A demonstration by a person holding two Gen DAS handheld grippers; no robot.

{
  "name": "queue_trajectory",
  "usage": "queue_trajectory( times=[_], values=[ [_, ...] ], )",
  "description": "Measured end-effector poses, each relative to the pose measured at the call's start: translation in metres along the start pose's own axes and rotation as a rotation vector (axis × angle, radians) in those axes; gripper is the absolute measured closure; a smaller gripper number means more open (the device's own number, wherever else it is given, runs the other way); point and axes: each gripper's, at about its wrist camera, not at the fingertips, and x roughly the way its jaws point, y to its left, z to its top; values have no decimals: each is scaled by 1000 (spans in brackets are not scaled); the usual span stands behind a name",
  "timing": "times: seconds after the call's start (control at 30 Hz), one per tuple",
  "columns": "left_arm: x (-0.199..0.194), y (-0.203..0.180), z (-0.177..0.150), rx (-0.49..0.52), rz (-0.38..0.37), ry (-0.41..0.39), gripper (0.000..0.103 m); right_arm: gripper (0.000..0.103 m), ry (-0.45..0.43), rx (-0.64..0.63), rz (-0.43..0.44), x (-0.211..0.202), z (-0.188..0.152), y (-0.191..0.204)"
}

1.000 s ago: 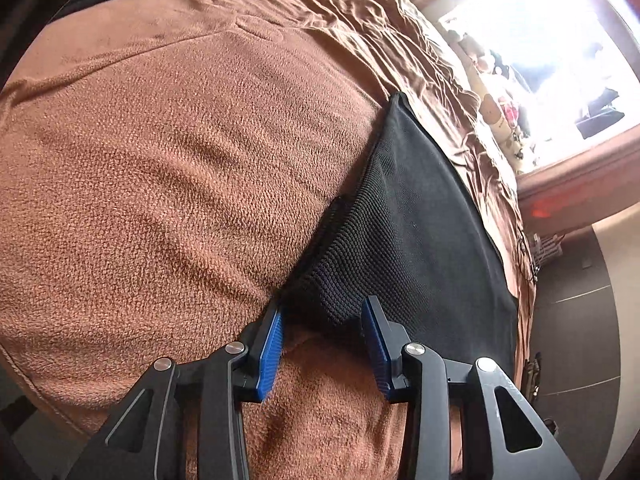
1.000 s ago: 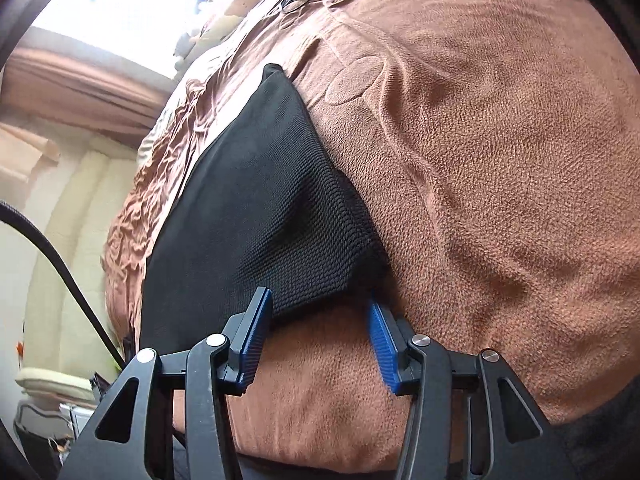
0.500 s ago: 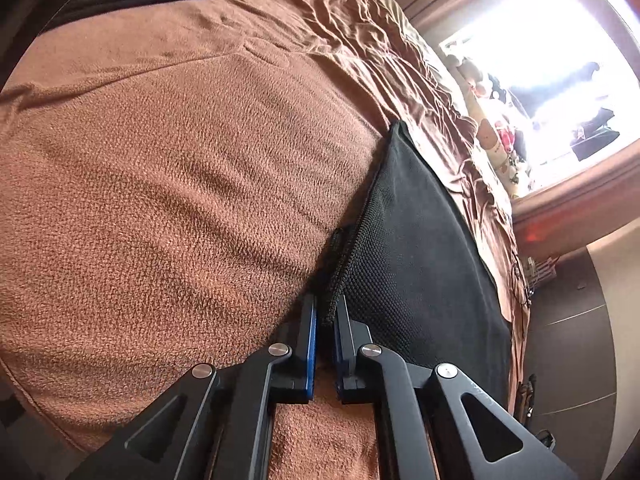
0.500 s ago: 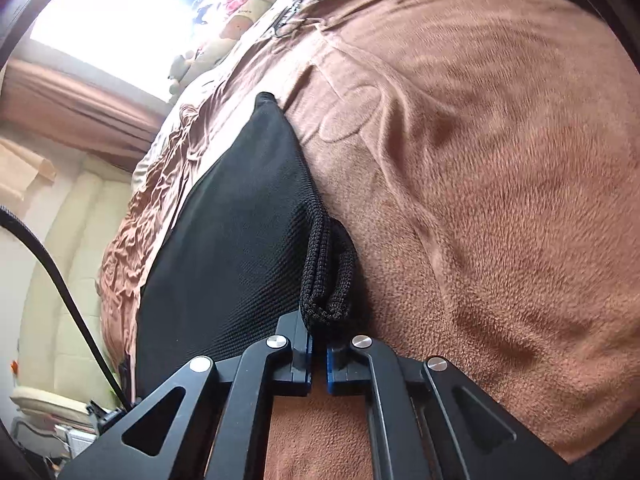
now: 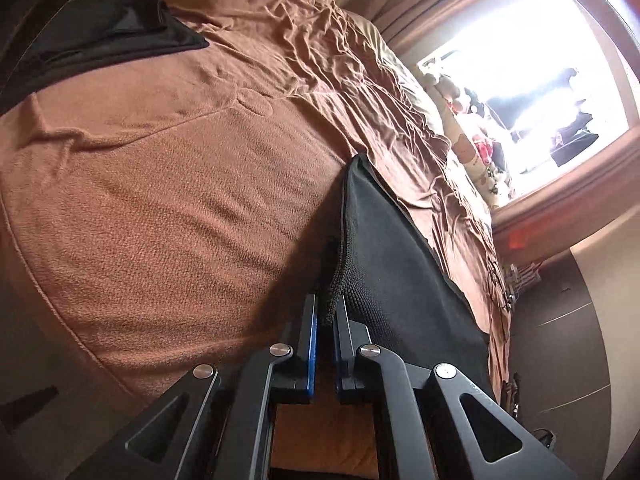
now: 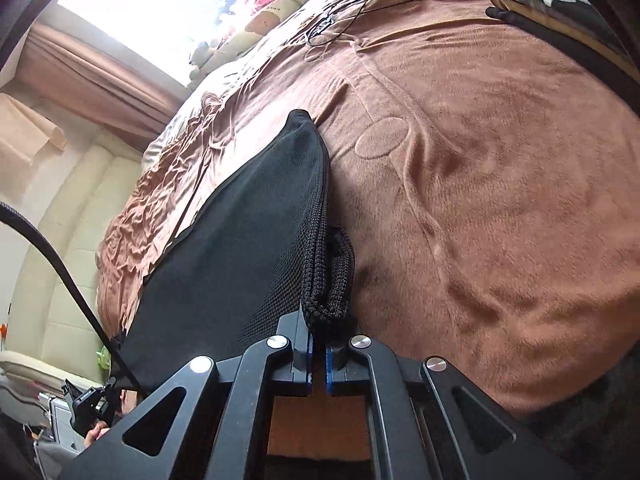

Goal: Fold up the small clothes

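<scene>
Left wrist view: the left gripper point(image 5: 326, 316) has its fingers pinched tight on a corner of the black knit garment point(image 5: 384, 248), centre-right of frame. Open brown bed cover point(image 5: 160, 184) fills the left.

Right wrist view: the right gripper point(image 6: 319, 338) has its fingers clamped on the black knit garment point(image 6: 240, 248)'s bunched hem at lower centre; bare brown bed cover point(image 6: 500, 200) spreads right.

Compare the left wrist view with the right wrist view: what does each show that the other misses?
Left wrist only: a dark folded cloth at the far corner of the bed, and dark flooring beside the bed.

Right wrist only: a thin black cable looped on the bedspread, a black printed garment at the upper right, and a cream padded headboard.

Both: the black knit garment lying on the brown bedspread, one near corner pinched by the left gripper, the other by the right gripper, plus the bright window.
</scene>
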Motion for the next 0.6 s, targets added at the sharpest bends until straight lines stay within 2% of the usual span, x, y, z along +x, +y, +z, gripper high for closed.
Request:
queue_trajectory(
  times=[0.13,0.23,0.3,0.37,0.47,0.5,0.6],
  values=[
    [-8,10,-8,-15,-7,9,97,103,19,-6,-14,-7,-5,-8],
    [-2,19,-12,-37,-14,42,96,102,43,-26,-62,-1,-9,-12],
    [8,25,-16,-64,4,75,96,96,41,-79,-139,3,-10,-6],
    [12,28,-20,-73,7,82,94,83,34,-125,-188,2,-9,1],
    [15,30,-24,-81,-21,87,76,67,-9,-166,-236,-9,-5,10],
    [15,31,-25,-88,-29,88,69,66,-21,-172,-241,-11,-4,12],
    [17,34,-27,-109,-38,91,67,66,-49,-183,-236,-20,0,19]
  ],
)
